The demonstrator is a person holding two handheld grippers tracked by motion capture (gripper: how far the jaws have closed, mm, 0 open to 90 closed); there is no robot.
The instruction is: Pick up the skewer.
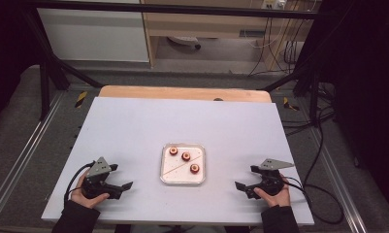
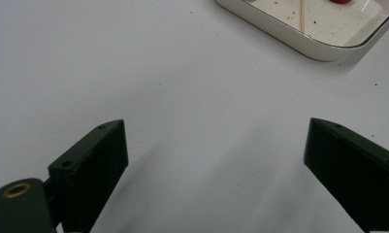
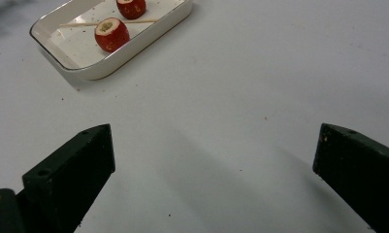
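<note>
**Both grippers flank the tray, ready to start**

We hold the left gripper (image 1: pixel 115 188) and the right gripper (image 1: pixel 246 187) low on either side of the white tray (image 1: pixel 183 178), jaws spread wide and gripping nothing, so either can reach in. The tray sits mid-table, holding three red fruit pieces (image 1: pixel 186 156) and a thin wooden skewer (image 1: pixel 177 167) lying diagonally across it. The white table (image 1: pixel 134 121) between us and the tray is bare; nothing blocks the approach.

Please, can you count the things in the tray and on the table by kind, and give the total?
Red cored fruit pieces: 3
Thin wooden skewer: 1
White tray: 1
Grippers, left gripper and right gripper: 2
Total: 7
</note>
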